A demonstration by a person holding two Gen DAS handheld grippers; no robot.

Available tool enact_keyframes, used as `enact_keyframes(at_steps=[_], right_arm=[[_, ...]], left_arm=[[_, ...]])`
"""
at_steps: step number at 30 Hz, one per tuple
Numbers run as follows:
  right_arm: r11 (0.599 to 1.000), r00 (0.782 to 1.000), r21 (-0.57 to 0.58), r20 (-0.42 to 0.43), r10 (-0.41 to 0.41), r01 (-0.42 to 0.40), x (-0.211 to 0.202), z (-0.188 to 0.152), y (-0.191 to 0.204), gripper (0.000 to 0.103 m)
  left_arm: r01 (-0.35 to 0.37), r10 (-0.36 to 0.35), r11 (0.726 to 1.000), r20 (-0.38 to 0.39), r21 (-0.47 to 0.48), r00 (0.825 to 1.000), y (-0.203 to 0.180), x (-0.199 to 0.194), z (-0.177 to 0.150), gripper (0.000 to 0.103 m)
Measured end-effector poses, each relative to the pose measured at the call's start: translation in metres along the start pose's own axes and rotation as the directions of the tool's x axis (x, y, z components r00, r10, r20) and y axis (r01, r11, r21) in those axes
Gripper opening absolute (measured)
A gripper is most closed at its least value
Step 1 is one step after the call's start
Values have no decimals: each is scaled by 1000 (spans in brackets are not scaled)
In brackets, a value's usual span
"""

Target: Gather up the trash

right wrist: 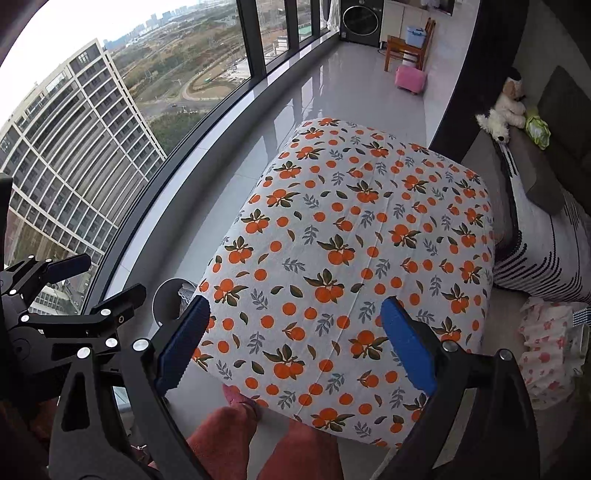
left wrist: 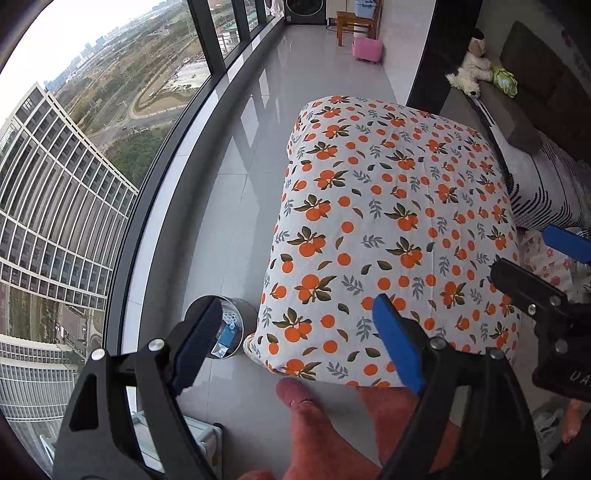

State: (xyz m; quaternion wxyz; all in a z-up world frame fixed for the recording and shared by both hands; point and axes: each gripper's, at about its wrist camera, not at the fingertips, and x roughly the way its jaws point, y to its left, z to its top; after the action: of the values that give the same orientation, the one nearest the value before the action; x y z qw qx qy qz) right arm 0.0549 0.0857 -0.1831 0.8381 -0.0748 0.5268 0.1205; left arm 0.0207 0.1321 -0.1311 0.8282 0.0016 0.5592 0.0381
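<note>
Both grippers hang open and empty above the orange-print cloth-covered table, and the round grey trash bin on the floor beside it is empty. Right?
Not quite: the round grey trash bin already holds blue-and-white trash, as the left wrist view shows. The left gripper and right gripper are open and empty above the orange-print cloth-covered table.

High-rise home, enclosed balcony off a living area. Floor-to-ceiling windows (left wrist: 110, 129) over a city, washing machine (right wrist: 360, 20) at the far end, wooden chair (right wrist: 406, 48), pink stool (right wrist: 410, 79). Sofa (right wrist: 546, 177) with plush dog (right wrist: 504, 114), orange-print cloth (right wrist: 351, 258) on a counter.

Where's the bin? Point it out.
The bin stands on the floor, low and left in both views, between the window and the orange-print table.
</note>
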Motion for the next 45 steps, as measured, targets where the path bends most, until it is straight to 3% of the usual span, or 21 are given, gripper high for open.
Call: enact_keyframes(at_steps=[4,9,14,20,25,30,45], right_arm=[[999,999,45,32,-19,18,-41,1,-43,90],[996,998,72,40,-54,51,-65,-2,-83,90],[984,996,164,29,-81,75,-80,-9,-111,90],[962,996,258,13,-92,86,-90,-16,-115,90],[954,994,283,11,-108,100,-90,-14,-109,90],[944,993,314,17,-113,102,-94,-14,-106,90],[938,992,328,26,-127,111,-100,-8,-102,90]], left_arm=[[-19,17,999,53,51,998,-48,-37,26,88],[92,-94,994,39,51,995,-87,-56,47,88],[138,-139,985,0,105,990,-110,-56,53,89],[177,-171,971,-46,162,984,-116,-54,56,89],[142,-135,971,-49,191,990,-109,-54,60,89],[160,-149,969,-69,189,986,-101,-53,64,89],[136,-134,957,-22,258,991,-104,-65,61,89]])
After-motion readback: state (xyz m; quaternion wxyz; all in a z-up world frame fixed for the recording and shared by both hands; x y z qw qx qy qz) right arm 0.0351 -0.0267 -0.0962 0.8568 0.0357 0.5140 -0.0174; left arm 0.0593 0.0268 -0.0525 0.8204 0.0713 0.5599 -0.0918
